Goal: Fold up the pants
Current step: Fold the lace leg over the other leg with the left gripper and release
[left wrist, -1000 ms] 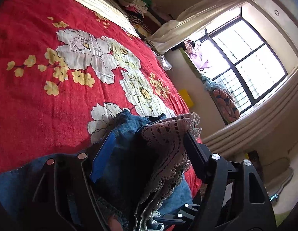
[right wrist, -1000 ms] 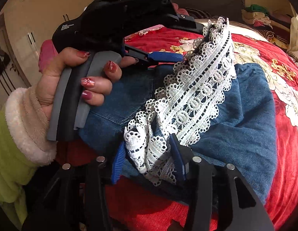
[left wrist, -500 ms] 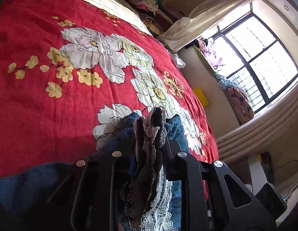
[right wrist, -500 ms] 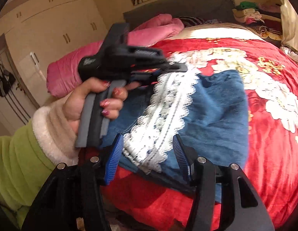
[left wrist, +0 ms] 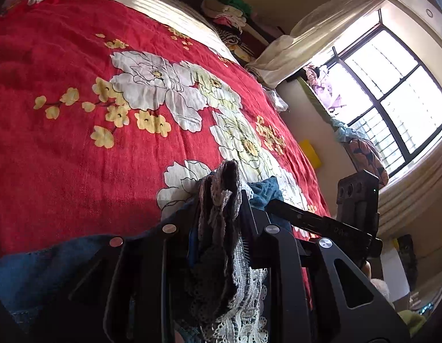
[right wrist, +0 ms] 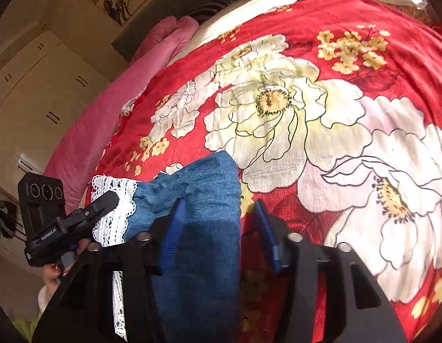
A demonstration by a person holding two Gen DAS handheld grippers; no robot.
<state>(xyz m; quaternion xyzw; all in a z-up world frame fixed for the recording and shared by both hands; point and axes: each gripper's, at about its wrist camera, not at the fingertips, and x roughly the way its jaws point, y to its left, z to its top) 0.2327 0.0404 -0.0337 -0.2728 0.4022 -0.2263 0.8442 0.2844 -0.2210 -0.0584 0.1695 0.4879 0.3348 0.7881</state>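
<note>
The pants are blue denim with a white lace hem, lying on a red floral bedspread. My left gripper is shut on the bunched lace hem and the denim, held just above the bed. It also shows in the right wrist view, clamped on the lace. My right gripper is open, its blue pads apart, with a fold of denim lying between the fingers against the left pad. The right gripper's body shows in the left wrist view.
A pink quilt lies along the bed's far side by the wardrobe. Stacked clothes sit at the head of the bed. A window with curtains and a yellow object are beside the bed.
My left gripper closed on the lace hem and stays shut. My right gripper moved away to the right along the denim edge, now seeing mostly the bedspread.
</note>
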